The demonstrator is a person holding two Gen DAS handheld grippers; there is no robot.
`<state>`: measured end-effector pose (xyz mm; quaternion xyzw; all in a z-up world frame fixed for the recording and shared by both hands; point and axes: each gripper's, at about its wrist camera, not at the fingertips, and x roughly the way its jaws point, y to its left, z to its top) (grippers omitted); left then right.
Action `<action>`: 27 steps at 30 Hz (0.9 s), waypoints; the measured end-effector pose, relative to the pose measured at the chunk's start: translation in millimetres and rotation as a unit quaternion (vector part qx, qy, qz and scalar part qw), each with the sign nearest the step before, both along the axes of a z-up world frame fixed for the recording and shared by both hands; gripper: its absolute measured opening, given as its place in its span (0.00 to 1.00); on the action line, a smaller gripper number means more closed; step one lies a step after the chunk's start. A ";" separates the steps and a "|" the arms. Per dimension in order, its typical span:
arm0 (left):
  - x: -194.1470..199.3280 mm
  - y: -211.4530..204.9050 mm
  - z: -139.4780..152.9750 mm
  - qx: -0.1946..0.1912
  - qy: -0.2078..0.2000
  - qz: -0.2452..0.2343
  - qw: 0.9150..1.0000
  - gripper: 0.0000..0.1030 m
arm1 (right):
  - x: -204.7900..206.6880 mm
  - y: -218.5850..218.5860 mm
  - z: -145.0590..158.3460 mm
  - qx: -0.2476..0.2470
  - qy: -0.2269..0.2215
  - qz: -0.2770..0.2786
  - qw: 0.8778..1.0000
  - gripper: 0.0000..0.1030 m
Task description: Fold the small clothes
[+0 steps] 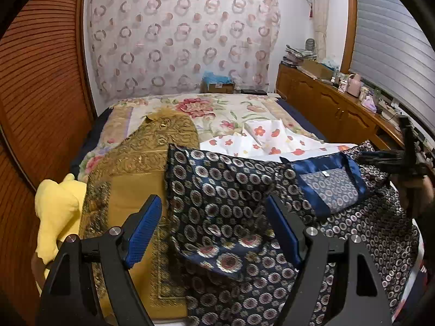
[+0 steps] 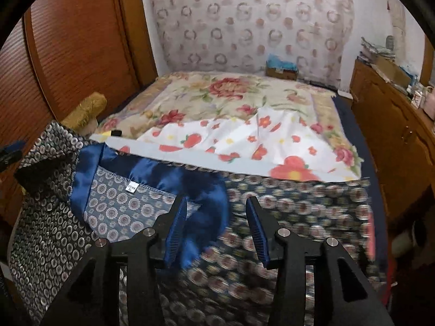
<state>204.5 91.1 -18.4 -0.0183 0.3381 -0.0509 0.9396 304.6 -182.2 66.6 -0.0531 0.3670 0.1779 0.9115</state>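
Left wrist view: left gripper jaws wide apart, nothing pinched, navy medallion-print garment spread on the bed just beyond them. Right gripper jaws apart too, the garment's blue satin collar between them, unclamped.

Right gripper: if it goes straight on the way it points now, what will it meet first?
Probably the shiny blue satin collar of the dark medallion-patterned garment, lying between the open right gripper; blur leaves depth uncertain.
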 end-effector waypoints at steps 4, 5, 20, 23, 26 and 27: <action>-7.9 -3.9 -3.3 0.000 -0.003 -0.001 1.000 0.77 | 22.4 9.5 -12.1 -0.019 0.027 -0.016 0.999 0.45; -10.4 -4.3 -4.2 -0.004 -0.003 -0.002 1.000 0.77 | 25.7 10.5 -13.7 -0.013 0.019 -0.015 1.000 0.45; -52.8 -8.1 -10.4 -0.027 -0.021 0.002 0.999 0.77 | -12.0 9.7 -1.1 0.010 -0.033 0.036 0.999 0.01; -65.4 -8.7 -5.7 -0.030 -0.030 0.000 0.999 0.77 | -51.0 1.9 7.8 0.019 -0.058 0.063 0.996 0.01; -75.7 -10.7 -2.0 -0.033 -0.039 -0.003 0.999 0.77 | -92.3 -11.2 4.0 0.021 -0.079 0.074 0.994 0.01; -78.4 -11.7 -0.9 -0.035 -0.041 -0.005 0.999 0.77 | -104.9 -17.3 -0.1 0.026 -0.082 0.072 0.994 0.01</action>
